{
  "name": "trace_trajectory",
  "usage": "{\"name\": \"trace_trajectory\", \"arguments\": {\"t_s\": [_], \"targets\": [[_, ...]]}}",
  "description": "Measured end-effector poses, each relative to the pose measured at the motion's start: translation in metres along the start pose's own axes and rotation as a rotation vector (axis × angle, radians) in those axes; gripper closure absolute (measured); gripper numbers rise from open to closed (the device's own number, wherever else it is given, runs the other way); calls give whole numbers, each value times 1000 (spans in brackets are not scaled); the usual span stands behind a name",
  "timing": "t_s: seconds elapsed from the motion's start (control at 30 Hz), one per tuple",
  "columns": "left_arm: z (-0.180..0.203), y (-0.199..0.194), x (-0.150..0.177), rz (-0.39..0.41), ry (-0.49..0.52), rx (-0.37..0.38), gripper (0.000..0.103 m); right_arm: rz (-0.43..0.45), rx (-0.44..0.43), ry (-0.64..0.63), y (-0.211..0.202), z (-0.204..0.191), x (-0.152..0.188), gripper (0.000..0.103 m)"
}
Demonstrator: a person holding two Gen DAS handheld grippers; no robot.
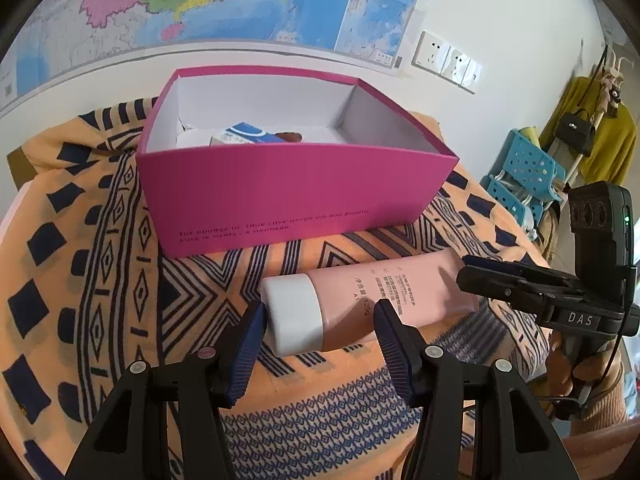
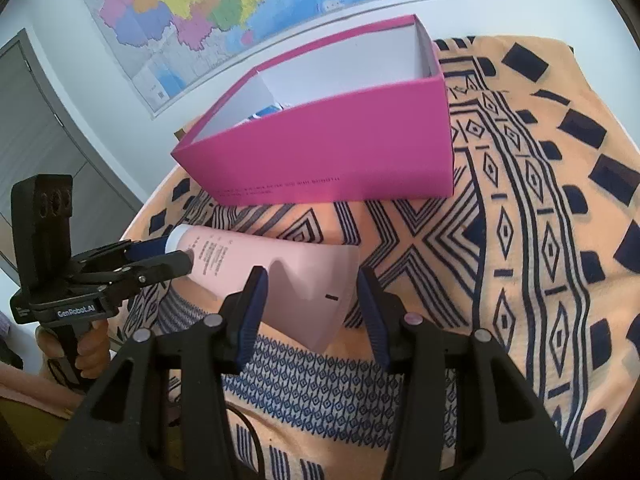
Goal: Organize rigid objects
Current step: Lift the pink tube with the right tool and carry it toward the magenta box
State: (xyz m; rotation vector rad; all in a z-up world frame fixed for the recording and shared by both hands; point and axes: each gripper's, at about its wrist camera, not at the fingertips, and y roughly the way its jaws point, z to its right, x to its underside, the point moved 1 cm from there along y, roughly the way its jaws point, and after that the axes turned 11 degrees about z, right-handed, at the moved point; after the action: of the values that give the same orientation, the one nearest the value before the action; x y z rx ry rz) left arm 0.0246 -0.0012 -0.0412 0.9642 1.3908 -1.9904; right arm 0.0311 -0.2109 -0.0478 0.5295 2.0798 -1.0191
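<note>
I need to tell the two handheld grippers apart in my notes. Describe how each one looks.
Both are black plastic with ribbed dark-blue finger pads and silver rivets. The left gripper carries white "GenRobot.AI" lettering and a boxy black camera block on top. The right gripper reads "DAS", has a green light on its camera block and a thin black cable. No sleeve is clearly visible.

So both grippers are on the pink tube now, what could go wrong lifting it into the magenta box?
1. The left gripper spans the white cap and the right gripper the flat crimped end; whether the pads press is unclear, so the pink tube may slip or twist.
2. The magenta box has a tall front wall, which a low carry could catch or push.
3. A blue-and-white carton already lies inside, so the tube may land on it.
</note>
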Motion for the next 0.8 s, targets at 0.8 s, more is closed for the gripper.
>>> {"name": "trace_trajectory", "arguments": {"t_s": [0.8], "targets": [[10,-6,-16,54,20,6,47,65,-2,-26,-14,1,-17,54]]}}
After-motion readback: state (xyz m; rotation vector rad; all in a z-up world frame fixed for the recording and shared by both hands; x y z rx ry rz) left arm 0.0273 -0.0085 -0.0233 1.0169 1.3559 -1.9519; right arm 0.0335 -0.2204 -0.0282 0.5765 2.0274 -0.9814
